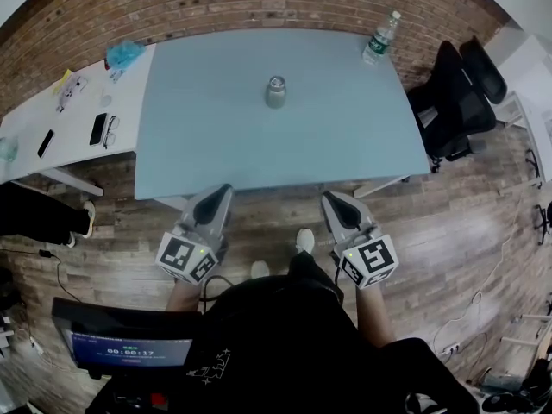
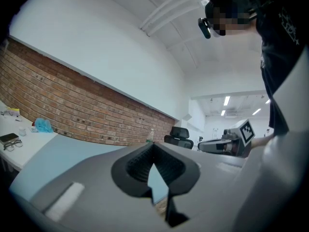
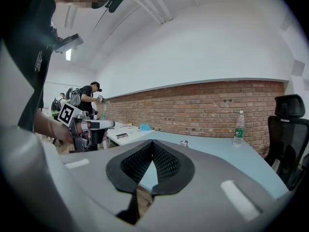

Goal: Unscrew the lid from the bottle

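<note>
1. Nothing has begun yet. The small grey bottle (image 1: pixel 275 92) stands upright in the middle of the blue surface (image 1: pixel 216 136) with its lid (image 1: pixel 276 81) on, well apart from both tongs.
2. The next move, I judge, is to reach forward past the near edge, open one pair to clamp the body, and open the other to grip the lid.
3. The left tongs (image 1: pixel 222 193) and right tongs (image 1: pixel 331 200) are both closed and empty. They are held side by side, roughly level, above the wooden floor (image 1: pixel 276 218) short of the surface.
4. A plastic water bottle (image 1: pixel 380 38) stands at the far right corner.

matt table (image 1: pixel 216 136), metal bottle (image 1: pixel 275 92), rough brick wall (image 1: pixel 216 7).
</note>
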{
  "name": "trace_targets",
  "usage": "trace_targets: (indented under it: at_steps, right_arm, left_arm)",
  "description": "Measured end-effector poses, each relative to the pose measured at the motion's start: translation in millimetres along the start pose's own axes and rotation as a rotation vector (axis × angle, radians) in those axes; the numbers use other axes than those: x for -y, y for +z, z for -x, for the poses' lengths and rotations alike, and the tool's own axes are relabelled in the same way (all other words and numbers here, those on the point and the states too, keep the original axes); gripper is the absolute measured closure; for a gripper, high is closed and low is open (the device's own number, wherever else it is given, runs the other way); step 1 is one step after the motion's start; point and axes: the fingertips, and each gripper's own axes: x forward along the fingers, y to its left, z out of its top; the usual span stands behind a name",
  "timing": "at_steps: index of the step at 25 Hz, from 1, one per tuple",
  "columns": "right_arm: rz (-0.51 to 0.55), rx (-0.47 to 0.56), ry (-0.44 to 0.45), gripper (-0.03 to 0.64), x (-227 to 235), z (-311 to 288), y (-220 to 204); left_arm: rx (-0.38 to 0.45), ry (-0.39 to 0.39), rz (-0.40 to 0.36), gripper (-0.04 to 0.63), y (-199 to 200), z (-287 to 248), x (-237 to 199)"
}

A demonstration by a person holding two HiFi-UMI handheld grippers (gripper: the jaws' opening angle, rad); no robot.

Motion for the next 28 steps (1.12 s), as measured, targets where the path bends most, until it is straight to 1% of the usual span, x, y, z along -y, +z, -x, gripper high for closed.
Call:
trace_targets:
  at_steps: [9, 15, 22, 28]
  right_arm:
    - [-0.001, 0.024, 0.060, 0.614, 25.7, -16.1, 4.5]
    - [0.001, 0.032, 0.111, 0.614, 45.0, -28.4, 10.0]
    - [-0.005, 0.048, 0.167, 0.614, 64.9, -48.0, 15.4]
    - [0.001, 0.047, 0.217, 0.614, 81.4, -59.2, 20.5]
  left_arm:
    - [-0.002, 0.047, -0.015, 0.595, 0.8, -18.6, 1.1]
    - [0.010, 0.099, -0.001, 0.595, 4.8, -34.8, -0.3]
    - [0.000, 0.141, -0.033, 0.595, 5.5, -58.7, -7.3]
    - [0.009, 0.168, -0.032, 0.595, 8.6, -82.1, -7.5]
